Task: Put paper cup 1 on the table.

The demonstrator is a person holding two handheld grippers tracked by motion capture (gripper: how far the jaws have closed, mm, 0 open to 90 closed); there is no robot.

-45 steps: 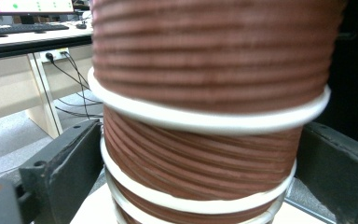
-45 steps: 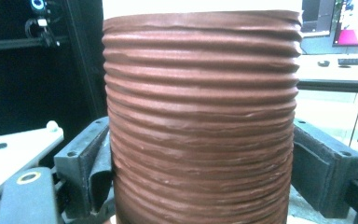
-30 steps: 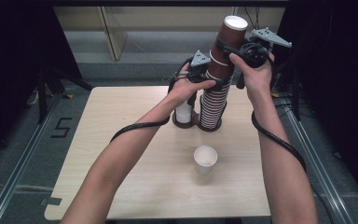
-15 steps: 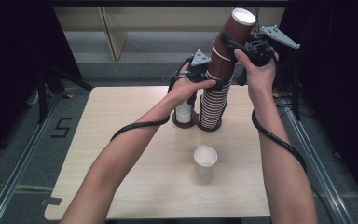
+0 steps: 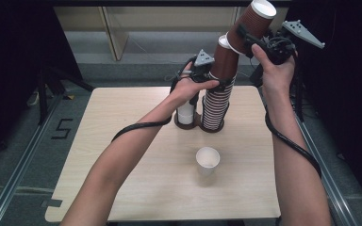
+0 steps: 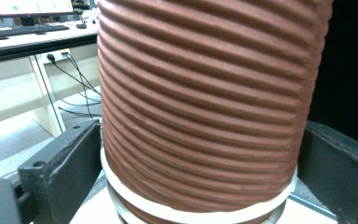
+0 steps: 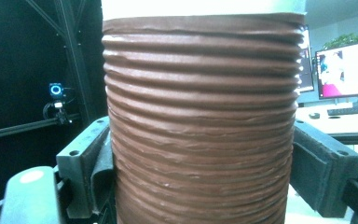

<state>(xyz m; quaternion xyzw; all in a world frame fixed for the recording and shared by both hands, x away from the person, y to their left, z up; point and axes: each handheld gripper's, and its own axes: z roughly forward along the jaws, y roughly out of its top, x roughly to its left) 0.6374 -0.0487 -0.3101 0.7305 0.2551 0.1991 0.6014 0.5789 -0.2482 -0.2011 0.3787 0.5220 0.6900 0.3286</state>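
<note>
Brown ribbed paper marks the top cup, pinched around its wall by the right tool; in the right gripper view its two black jaws press the cup from both sides. It hangs tilted, above and to the right of the tall stack of cups, lifted clear of the stack's upper cup. The left tool clamps that stack near its top, its jaws against the ribbed wall. Just left of the stack's foot stands a short white cup; a single white cup stands on the wooden worktop, nearer the person.
</note>
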